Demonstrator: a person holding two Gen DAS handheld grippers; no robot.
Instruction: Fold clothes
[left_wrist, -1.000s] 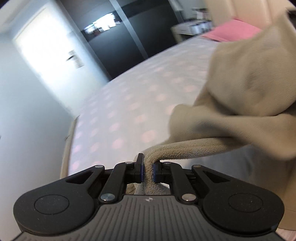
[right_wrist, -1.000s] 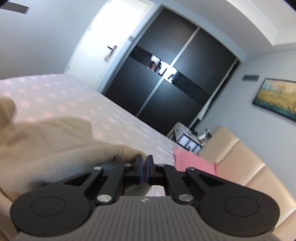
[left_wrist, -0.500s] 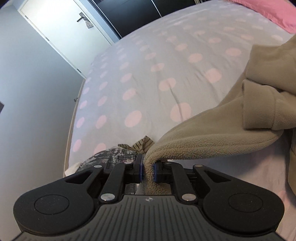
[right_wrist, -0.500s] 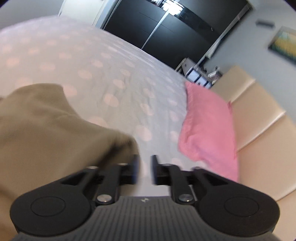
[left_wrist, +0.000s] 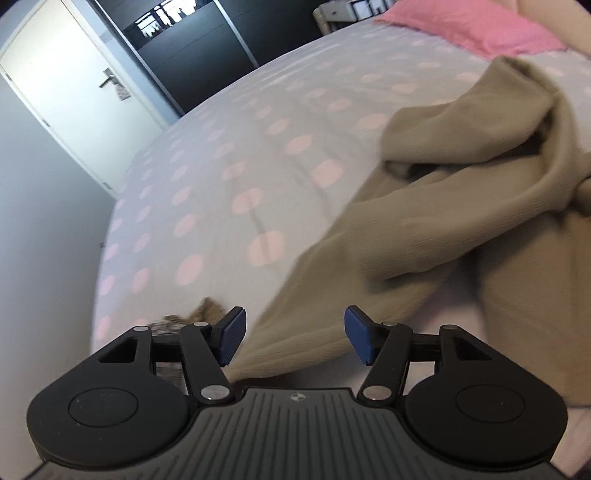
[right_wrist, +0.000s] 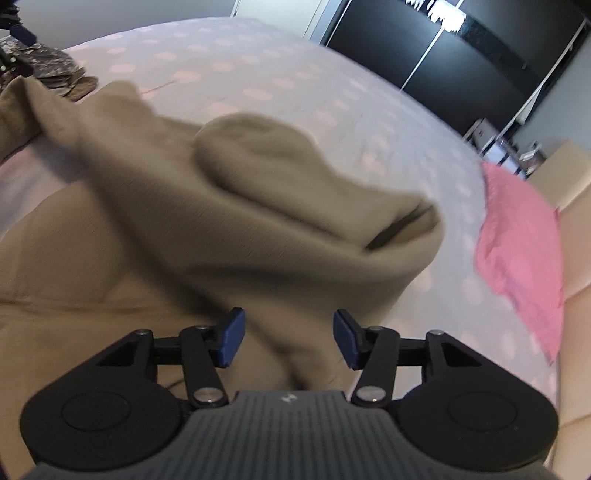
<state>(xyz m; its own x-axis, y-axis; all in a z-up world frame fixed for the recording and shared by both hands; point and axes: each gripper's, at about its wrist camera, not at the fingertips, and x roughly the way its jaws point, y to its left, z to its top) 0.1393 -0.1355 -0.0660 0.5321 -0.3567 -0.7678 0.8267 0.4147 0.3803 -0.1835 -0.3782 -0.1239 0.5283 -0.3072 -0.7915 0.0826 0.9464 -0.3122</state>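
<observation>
On the grey bedspread with pale pink dots (left_wrist: 229, 177), the beige fleece garment (left_wrist: 443, 229) lies in a loose heap, one edge running down between the blue pads of the left tongs (left_wrist: 291, 339), which have just been opening and now stand apart, the cloth between them but not pinched. The right tongs (right_wrist: 286, 339) have likewise just been opening; the same beige fleece (right_wrist: 236, 221) passes under and between their spread pads, apparently free of both. The chief risk from here, as I judge it, is that the released garment settles bunched rather than flat: a rounded tube of it, perhaps a sleeve or hood, is doubled over on top in the right view with a dark opening showing, and any fold made over that lump would come out crooked. A second risk is that the soft pile drags on a pad as the tongs pull away, tugging the edge out of line. The fleece looks thick, nappy and limp, draping in heavy rounded rolls, not crisp creases, so it should grip well but hold a fold poorly. The bedspread is smooth and slightly wrinkled. A pink pillow (right_wrist: 524, 243) lies near the head of the bed, well apart from the garment, and a patterned, camouflage-like cloth (right_wrist: 44, 62) sits just beside its far edge.
</observation>
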